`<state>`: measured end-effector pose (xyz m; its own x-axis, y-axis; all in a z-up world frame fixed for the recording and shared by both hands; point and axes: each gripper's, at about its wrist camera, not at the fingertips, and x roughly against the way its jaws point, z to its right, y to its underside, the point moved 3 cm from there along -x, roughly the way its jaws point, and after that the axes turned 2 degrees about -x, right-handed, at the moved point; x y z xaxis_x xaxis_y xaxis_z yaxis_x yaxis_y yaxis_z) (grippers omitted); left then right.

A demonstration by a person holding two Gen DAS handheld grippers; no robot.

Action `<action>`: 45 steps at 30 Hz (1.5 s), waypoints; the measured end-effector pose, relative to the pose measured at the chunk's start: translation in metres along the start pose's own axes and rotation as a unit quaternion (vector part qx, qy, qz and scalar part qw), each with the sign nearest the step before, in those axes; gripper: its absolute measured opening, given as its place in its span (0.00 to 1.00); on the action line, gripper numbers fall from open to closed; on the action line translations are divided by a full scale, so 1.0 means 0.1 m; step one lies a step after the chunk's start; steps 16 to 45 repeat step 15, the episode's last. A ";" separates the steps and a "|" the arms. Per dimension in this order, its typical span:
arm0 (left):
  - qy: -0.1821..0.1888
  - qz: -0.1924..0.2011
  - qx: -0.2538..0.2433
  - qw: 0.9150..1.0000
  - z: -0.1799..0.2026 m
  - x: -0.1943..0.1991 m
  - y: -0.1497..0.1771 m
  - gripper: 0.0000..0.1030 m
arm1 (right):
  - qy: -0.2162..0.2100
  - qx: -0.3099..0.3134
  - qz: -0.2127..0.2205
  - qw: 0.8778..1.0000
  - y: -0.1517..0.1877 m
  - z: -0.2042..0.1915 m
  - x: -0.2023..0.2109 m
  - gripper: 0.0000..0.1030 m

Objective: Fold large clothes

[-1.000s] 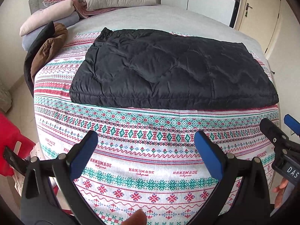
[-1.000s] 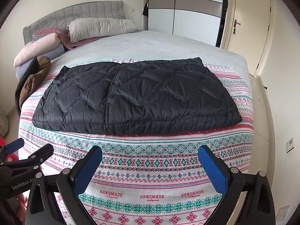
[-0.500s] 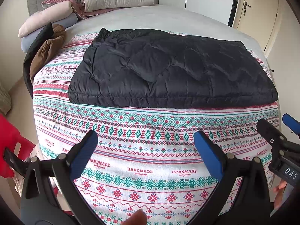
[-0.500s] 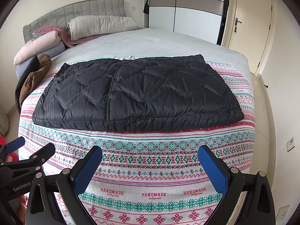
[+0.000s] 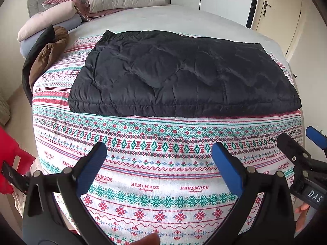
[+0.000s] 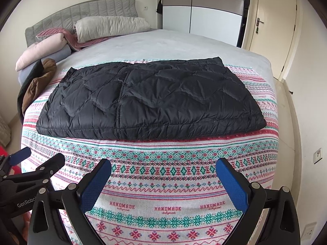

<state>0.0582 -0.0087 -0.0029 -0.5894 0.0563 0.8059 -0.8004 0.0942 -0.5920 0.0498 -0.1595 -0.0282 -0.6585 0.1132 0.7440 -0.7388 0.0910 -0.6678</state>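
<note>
left hand-held gripper [image 5: 159, 153] released | right hand-held gripper [image 6: 163, 169] released | folded black quilted puffer jacket [image 6: 151, 100] ahead of both, on patterned bedspread [image 6: 163, 163]

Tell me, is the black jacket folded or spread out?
Folded. The black jacket lies as a compact rectangle on the patterned blanket, with a thick doubled near edge and no sleeves sticking out.

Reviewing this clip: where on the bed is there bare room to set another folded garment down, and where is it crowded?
Free: the patterned sheet strip between the black quilted jacket and the open left gripper and right gripper; also the grey bedspread beyond the jacket. Crowded: the far-left corner, with pillows and a brown garment.
</note>
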 end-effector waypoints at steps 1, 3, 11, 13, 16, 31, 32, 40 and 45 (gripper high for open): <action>-0.001 -0.001 -0.002 1.000 0.01 -0.01 0.00 0.99 | 0.001 -0.001 0.000 1.000 0.00 0.01 0.00 1.00; -0.001 0.000 -0.004 1.000 0.02 -0.01 0.01 0.99 | 0.004 -0.003 -0.001 1.000 0.01 0.02 -0.01 1.00; -0.008 0.002 -0.009 1.000 0.04 -0.03 0.02 0.99 | 0.012 -0.009 -0.005 1.000 0.02 0.04 -0.06 1.00; -0.011 0.007 -0.007 1.000 0.04 -0.05 0.02 0.99 | 0.015 -0.009 -0.008 1.000 0.04 0.04 -0.10 1.00; 0.001 0.020 0.003 1.000 0.03 -0.10 0.04 0.99 | 0.017 -0.009 -0.010 1.000 0.06 0.05 -0.15 1.00; 0.001 0.020 0.003 1.000 0.03 -0.10 0.04 0.99 | 0.017 -0.009 -0.010 1.000 0.06 0.05 -0.15 1.00; 0.001 0.020 0.003 1.000 0.03 -0.10 0.04 0.99 | 0.017 -0.009 -0.010 1.000 0.06 0.05 -0.15 1.00; 0.001 0.020 0.003 1.000 0.03 -0.10 0.04 0.99 | 0.017 -0.009 -0.010 1.000 0.06 0.05 -0.15 1.00; 0.001 0.020 0.003 1.000 0.03 -0.10 0.04 0.99 | 0.017 -0.009 -0.010 1.000 0.06 0.05 -0.15 1.00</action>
